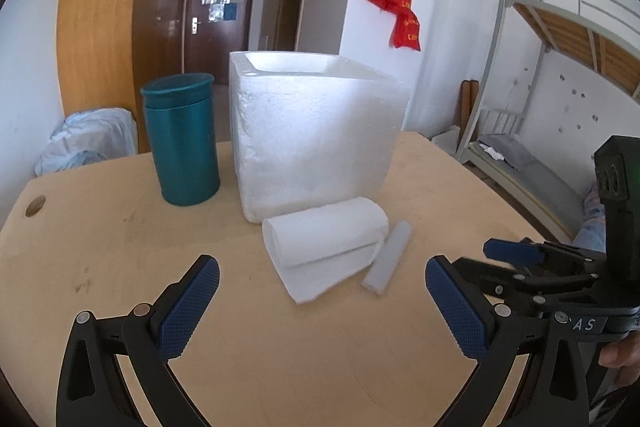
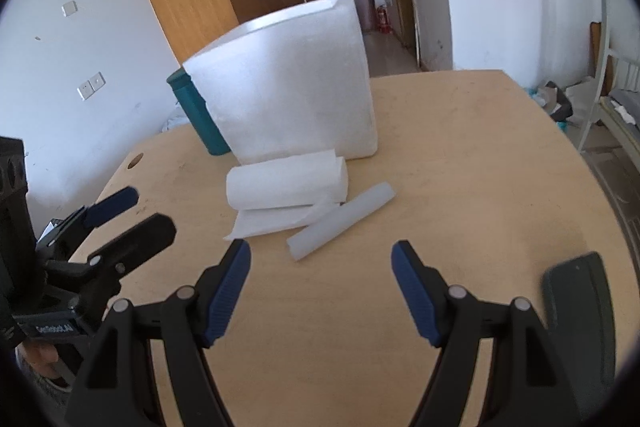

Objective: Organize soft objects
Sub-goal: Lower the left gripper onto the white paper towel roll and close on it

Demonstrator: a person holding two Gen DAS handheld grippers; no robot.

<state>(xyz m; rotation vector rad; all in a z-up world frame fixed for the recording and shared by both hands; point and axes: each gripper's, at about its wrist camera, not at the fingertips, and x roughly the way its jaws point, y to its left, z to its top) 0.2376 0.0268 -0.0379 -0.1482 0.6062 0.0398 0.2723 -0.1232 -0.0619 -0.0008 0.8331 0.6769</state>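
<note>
Altogether one wooden table carries one white foam box, one teal lidded canister, one roll of white foam sheet and one pale grey foam stick. A single dark flat object lies at the table's right edge in the right wrist view; what it is cannot be made out.

The foam box stands upright with its open top only partly visible, so its inside is hidden. The canister stands just beside the box on its left, and in the right wrist view the box covers most of it. The roll lies on its side right in front of the box, its loose end spread flat on the table toward the cameras. The stick lies beside the roll's right end, angled, close to or touching the loose flap; which of the two cannot be told.

The left gripper hangs over bare table with its jaws wide apart and nothing between them; the roll lies just ahead of its fingertips. The right gripper is likewise spread and empty, the stick's near end just beyond it. Each gripper shows at the edge of the other's view, partly cut off.
</note>
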